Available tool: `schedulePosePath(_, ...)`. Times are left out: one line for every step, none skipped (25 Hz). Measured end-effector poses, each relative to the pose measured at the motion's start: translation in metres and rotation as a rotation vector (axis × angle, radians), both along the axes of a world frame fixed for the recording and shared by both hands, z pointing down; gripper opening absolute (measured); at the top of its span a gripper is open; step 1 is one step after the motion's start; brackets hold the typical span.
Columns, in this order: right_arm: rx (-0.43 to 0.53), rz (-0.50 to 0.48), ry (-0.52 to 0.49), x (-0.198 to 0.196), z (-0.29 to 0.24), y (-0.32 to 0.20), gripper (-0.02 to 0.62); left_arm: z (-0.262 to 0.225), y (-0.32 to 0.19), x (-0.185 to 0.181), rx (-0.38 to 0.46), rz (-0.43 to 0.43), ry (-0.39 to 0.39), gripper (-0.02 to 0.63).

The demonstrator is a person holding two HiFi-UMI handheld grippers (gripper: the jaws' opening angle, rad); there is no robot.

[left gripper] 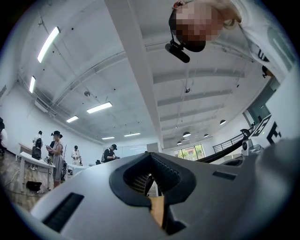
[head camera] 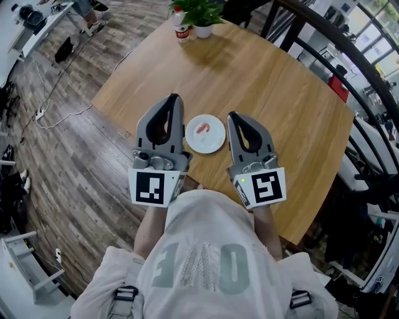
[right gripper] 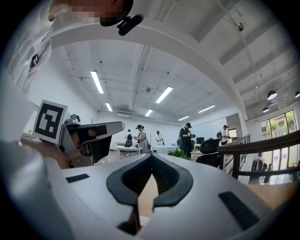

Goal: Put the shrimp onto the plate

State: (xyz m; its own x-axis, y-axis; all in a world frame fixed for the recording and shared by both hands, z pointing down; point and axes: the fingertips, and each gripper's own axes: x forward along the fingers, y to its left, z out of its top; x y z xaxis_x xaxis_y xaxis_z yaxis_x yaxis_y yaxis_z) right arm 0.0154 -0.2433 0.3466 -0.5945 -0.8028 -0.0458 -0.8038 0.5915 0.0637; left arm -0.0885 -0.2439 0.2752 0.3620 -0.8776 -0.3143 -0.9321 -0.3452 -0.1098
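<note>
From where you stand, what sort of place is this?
Probably a large open-plan lab or office hall: strip lights on a high bare ceiling, people standing at white desks, and a wooden table nearby.

The black head-mounted camera (left gripper: pixel 177 51) looked steeply down, close over the grey left gripper (head camera: pixel 174 98) and grey right gripper (head camera: pixel 232 116), onto the light wooden table (head camera: pixel 274 87). Each gripper's camera sat low behind its own jaws, tilted up at the white beamed ceiling (left gripper: pixel 93 56), and each caught that head camera overhead. The right gripper view and the head view shared the left gripper and the leafy green potted plant (head camera: pixel 198 11).
</note>
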Motion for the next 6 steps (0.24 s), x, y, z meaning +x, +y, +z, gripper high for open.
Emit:
schedulePosePath(0.0,-0.003,0.001,-0.0006,-0.0003,0.0004,0.02,-0.001,0.0008,-0.0001,0.001,-0.002,-0.003,0.009)
schedulePosePath(0.001,-0.004,0.001,-0.0011,-0.0006,0.0008,0.02,-0.0021,0.0018,-0.0003,0.004,-0.004,-0.004,0.009)
schedulePosePath(0.002,-0.006,0.002,-0.0016,-0.001,0.0013,0.02,-0.0031,0.003,-0.001,0.008,-0.005,-0.005,0.009)
schedulePosePath(0.003,-0.006,0.002,-0.0023,-0.0013,0.0017,0.02,-0.0037,0.0042,-0.0021,0.01,-0.007,-0.005,0.009)
schedulePosePath(0.004,-0.006,0.002,-0.0029,-0.0015,0.0022,0.02,-0.0041,0.0053,-0.0033,0.011,-0.009,-0.005,0.009)
schedulePosePath(0.005,-0.006,0.002,-0.0036,-0.0017,0.0026,0.02,-0.0043,0.0065,-0.0046,0.011,-0.011,-0.005,0.009)
